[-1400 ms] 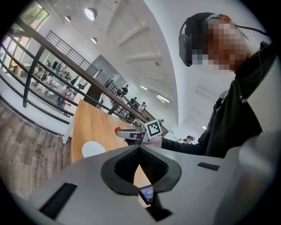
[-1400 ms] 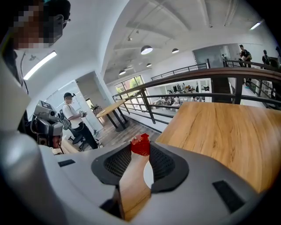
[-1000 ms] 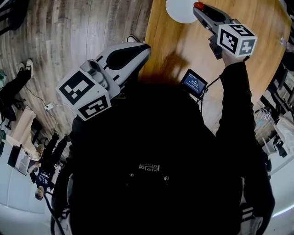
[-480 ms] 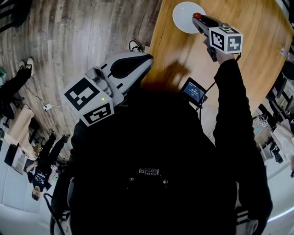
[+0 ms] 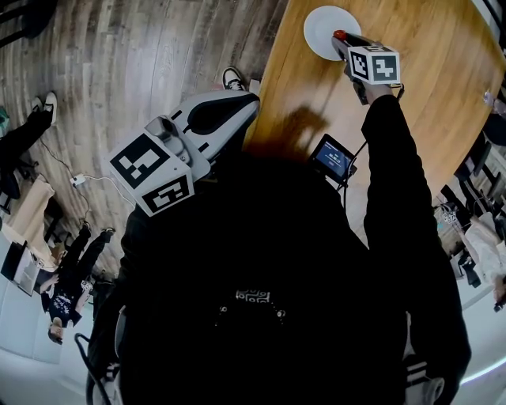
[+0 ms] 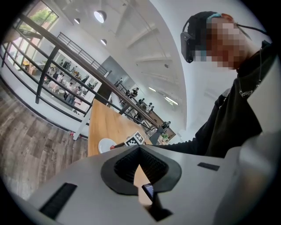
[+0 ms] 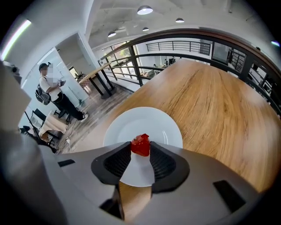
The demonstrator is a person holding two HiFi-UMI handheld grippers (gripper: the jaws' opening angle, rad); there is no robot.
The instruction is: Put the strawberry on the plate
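My right gripper [image 7: 140,146] is shut on a small red strawberry [image 7: 140,145], pinched at the jaw tips right above the white plate [image 7: 160,127] on the wooden table. From the head view the strawberry [image 5: 340,35] shows as a red spot at the plate's [image 5: 322,24] near edge, with the right gripper [image 5: 341,37] pointing steeply down. My left gripper [image 5: 251,83] hangs over the table's near-left edge, away from the plate. Its jaws meet at the tips with nothing between them [image 6: 139,147]. The plate [image 6: 105,144] also shows small in the left gripper view.
The long wooden table [image 5: 427,87] stretches away on the right, with wood floor [image 5: 142,63] to its left. A small screen device [image 5: 334,157] sits near the table's near edge. Another person [image 7: 52,94] stands far off by other tables.
My right gripper has come down with the strawberry, from beside the plate's edge to just over the plate. The left gripper has hardly moved.
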